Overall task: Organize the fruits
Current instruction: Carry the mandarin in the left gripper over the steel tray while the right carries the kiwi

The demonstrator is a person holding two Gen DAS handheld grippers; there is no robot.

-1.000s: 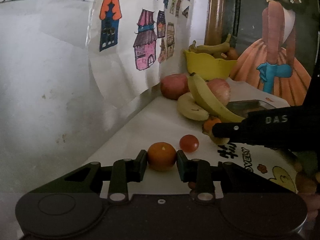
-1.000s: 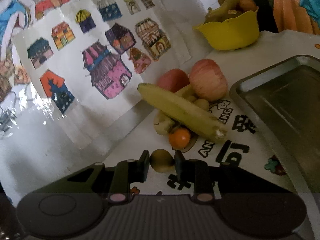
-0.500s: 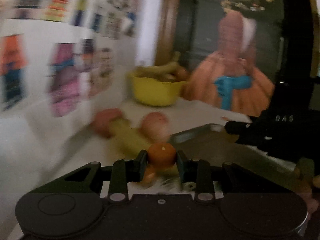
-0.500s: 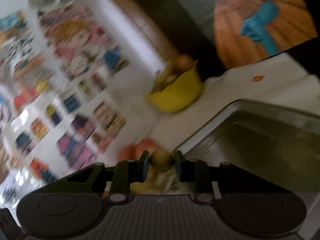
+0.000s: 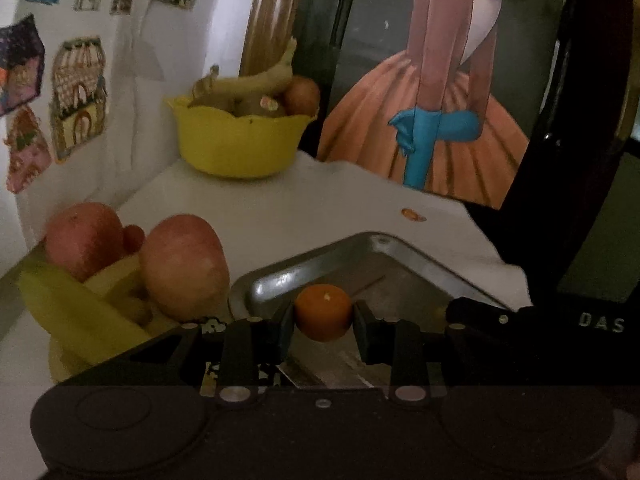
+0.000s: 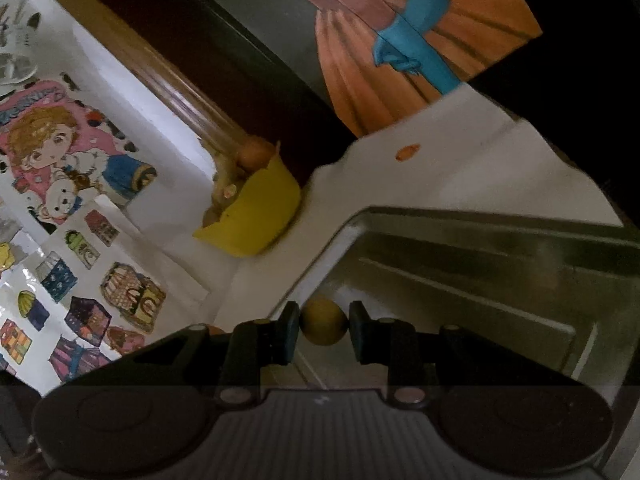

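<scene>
1. Left wrist view: your left gripper (image 5: 323, 322) is clenched on a small orange fruit (image 5: 323, 312), carried over the near corner of the metal tray (image 5: 404, 254). Judging from this, the step in hand is setting it down in the tray. Lower it until the fruit nearly touches the tray floor before you let go, since a round fruit dropped from height will likely roll. Keep clear of the apples (image 5: 182, 266) and bananas (image 5: 80, 312) heaped just beside the tray's left rim, and of the other gripper's finger at your right.
2. Against a second ago: the fruit was then pinched over the white cloth, beside a small red fruit; now it is over the tray.
3. Right wrist view: your right gripper (image 6: 323, 330) is grasping a small yellow-green fruit (image 6: 323, 325) above the tray rim (image 6: 320, 264). Place it apart from the orange one.
4. Earlier this view showed the fruit pile beyond the gripper; now it is tilted and shows the tray and yellow bowl (image 6: 256, 220).
</scene>
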